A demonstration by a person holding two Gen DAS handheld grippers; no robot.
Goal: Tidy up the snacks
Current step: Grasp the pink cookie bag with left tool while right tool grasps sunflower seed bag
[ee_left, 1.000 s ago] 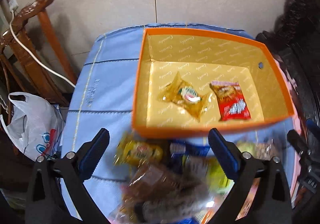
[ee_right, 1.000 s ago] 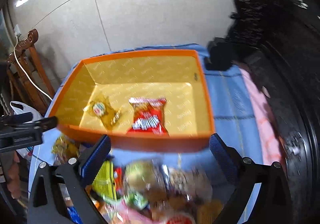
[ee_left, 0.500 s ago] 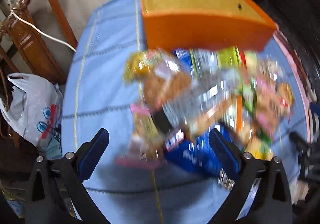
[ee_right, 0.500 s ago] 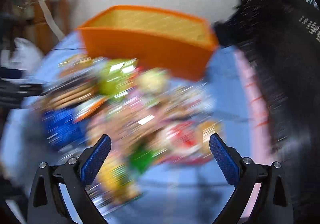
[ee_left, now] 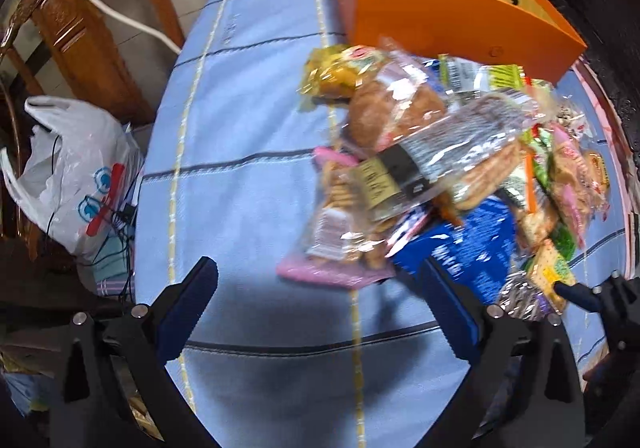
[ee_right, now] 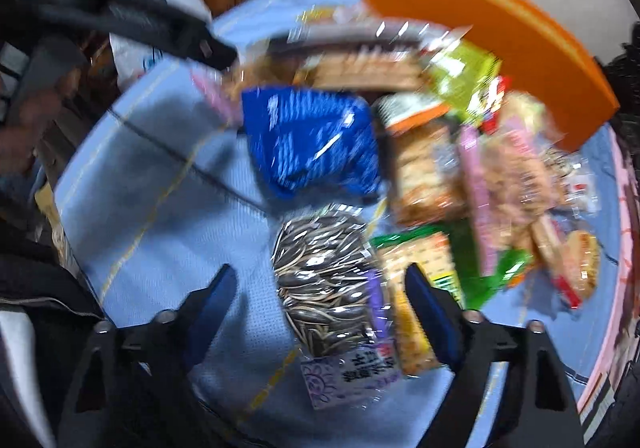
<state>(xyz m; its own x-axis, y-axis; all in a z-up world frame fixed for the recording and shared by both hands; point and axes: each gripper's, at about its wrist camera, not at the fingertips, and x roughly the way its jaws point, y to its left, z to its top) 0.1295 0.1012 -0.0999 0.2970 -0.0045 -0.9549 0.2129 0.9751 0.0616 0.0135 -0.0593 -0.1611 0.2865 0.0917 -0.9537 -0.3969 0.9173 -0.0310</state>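
A pile of snack packets (ee_left: 432, 151) lies on the blue tablecloth (ee_left: 240, 187) in front of the orange box (ee_left: 440, 15). My left gripper (ee_left: 320, 288) is open over bare cloth, and a pink-edged cookie bag (ee_left: 332, 248) lies just ahead of its fingers. In the right wrist view a clear bag of sunflower seeds (ee_right: 328, 280) lies between the jaws of my right gripper (ee_right: 320, 300). These jaws are closing, and the pads stand clear of the bag. A blue bag (ee_right: 312, 135) lies beyond it, with the orange box (ee_right: 500, 39) behind.
A wooden chair (ee_left: 80, 31) and a white plastic bag (ee_left: 76, 175) stand off the table's left edge, with a white cable (ee_left: 120, 15) over the chair. Dark furniture borders the right side. A finger of the left gripper (ee_right: 208, 47) reaches in over the pile's far left.
Both grippers have pulled back from the orange box and dropped low over the snack pile. The right gripper has rolled and its jaws have narrowed around the seed bag.
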